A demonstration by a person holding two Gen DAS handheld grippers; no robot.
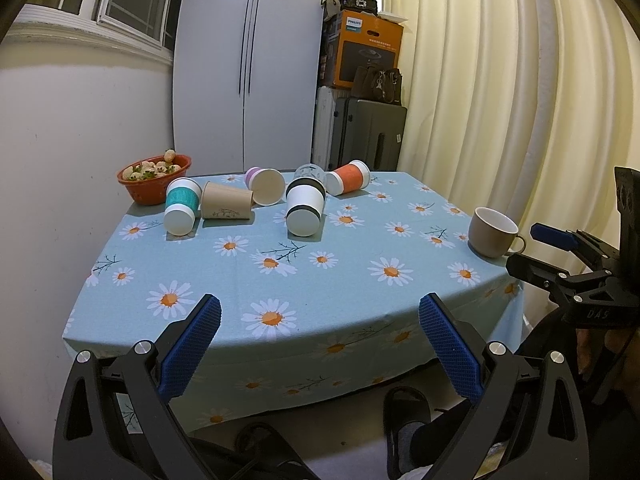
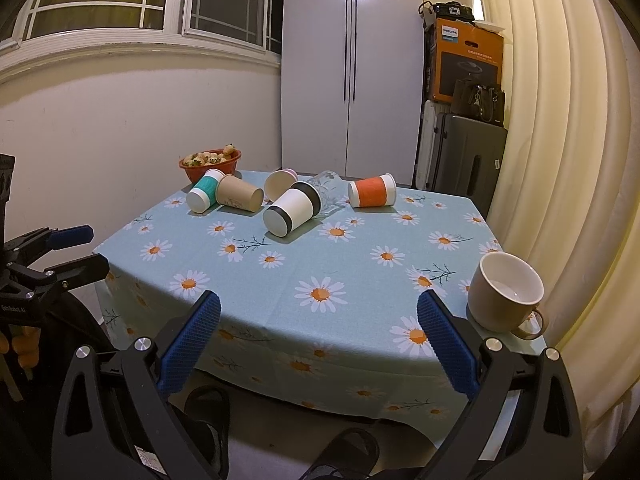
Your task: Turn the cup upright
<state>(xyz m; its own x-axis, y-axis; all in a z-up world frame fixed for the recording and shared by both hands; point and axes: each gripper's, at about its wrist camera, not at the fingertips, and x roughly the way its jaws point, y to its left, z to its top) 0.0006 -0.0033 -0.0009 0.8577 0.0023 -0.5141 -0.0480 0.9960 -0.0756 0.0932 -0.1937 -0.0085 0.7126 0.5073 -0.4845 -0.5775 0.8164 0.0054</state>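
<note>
Several cups lie on their sides at the far part of the table: a teal cup (image 1: 182,206) (image 2: 203,195), a brown paper cup (image 1: 226,201) (image 2: 239,198), a pink cup (image 1: 265,185) (image 2: 280,184), a black-and-white cup (image 1: 305,208) (image 2: 291,209), a clear glass (image 1: 311,171) (image 2: 328,192) and an orange cup (image 1: 347,178) (image 2: 372,191). A beige mug (image 1: 494,232) (image 2: 506,292) stands upright at the right edge. My left gripper (image 1: 320,312) and right gripper (image 2: 319,308) are open and empty, hovering at the table's near edge.
The table carries a blue daisy cloth (image 1: 280,264) (image 2: 320,256). A red bowl of fruit (image 1: 154,178) (image 2: 210,164) sits at the far left corner. A wall is left, a curtain (image 1: 500,100) right, suitcases and boxes (image 1: 360,136) behind. Slippered feet (image 1: 406,412) are below.
</note>
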